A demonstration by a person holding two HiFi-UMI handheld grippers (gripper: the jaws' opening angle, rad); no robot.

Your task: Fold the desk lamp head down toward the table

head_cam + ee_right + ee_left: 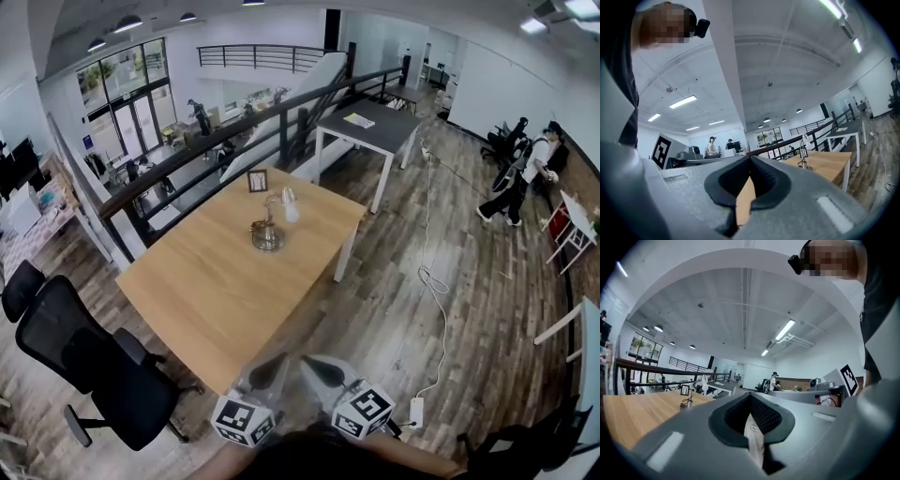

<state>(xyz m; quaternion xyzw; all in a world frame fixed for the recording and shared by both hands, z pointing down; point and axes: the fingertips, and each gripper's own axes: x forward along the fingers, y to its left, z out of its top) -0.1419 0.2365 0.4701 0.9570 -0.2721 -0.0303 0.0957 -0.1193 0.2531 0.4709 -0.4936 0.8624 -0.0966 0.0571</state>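
The desk lamp [268, 226] stands upright near the far end of the wooden table [206, 291], on a round metal base with its small white head [289, 206] raised. It also shows small in the left gripper view as the lamp [686, 401], and in the right gripper view as the lamp [803, 152]. Both grippers hover off the table's near corner, far from the lamp and pointing level toward it. My left gripper [278, 359] [750, 398] has its jaws together with nothing between them. My right gripper [307, 362] [750, 161] is likewise shut and empty.
A small picture frame [257, 180] stands behind the lamp. A black office chair [94, 366] sits left of the table. Beyond are a dark railing [234, 131] and a grey desk [370, 127]. A white cable [431, 281] and power strip [415, 411] lie on the floor; people stand far right [525, 173].
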